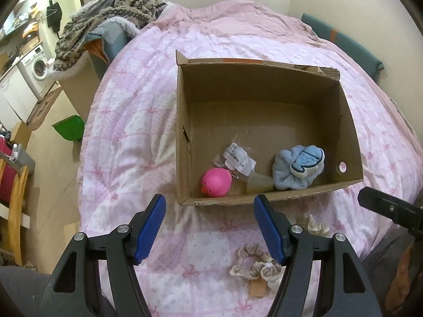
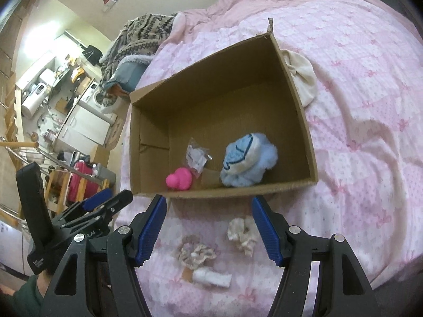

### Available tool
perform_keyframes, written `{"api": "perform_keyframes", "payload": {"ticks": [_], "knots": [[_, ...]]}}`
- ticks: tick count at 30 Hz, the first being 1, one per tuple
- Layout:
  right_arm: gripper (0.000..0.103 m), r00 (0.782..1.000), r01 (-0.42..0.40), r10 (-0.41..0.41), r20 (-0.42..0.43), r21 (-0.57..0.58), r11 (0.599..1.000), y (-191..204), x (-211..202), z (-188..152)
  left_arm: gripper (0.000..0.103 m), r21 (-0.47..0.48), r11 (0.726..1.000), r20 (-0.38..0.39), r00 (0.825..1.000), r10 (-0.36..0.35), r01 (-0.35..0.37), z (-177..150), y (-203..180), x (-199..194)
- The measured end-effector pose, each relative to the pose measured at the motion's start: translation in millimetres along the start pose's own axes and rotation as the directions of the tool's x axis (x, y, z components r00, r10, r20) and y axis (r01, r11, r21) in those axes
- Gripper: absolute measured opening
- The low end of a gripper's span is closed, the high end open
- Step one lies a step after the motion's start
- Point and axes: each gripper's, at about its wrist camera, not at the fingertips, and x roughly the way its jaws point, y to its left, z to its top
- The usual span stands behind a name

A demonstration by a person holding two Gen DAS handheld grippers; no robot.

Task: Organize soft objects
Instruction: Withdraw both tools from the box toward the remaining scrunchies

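a pink toy [image 1: 216, 182], a blue plush [image 1: 298, 168] and a clear packet [image 1: 238, 157] are seen at the near side of the cardboard box [image 1: 182, 121] on the pink quilt [image 1: 137, 137]. two scrunchies [image 2: 197, 254] [image 2: 242, 232] lie just in front of it. the left gripper [image 1: 210, 227] and right gripper [image 2: 208, 228] are held wide and empty.

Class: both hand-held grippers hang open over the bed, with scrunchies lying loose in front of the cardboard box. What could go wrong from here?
1. The beige scrunchie and the cream scrunchie lie close together; the right hand-held gripper might snag both.
2. The pads could pinch the pink quilt along with a scrunchie.
3. The box rests on soft bedding, so a nudge may shift it.
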Motion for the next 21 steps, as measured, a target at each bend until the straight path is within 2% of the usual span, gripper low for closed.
{"api": "perform_keyframes", "payload": {"ticks": [13, 21], "knots": [[0.071, 0.999, 0.041, -0.04, -0.037, 0.024, 0.999, -3.6, -1.3, -17.4, 0.066, -0.035, 0.999, -0.044, 0.999, -0.01, 0.009, -23.6, 6.2, -8.5], [0.071, 0.99, 0.104, -0.091, -0.109, 0.116, 0.988, -24.0, 17.5, -19.7, 0.066, -0.107, 0.994, -0.098, 0.995, 0.004, -0.015, -28.4, 17.6, 6.5]]}}
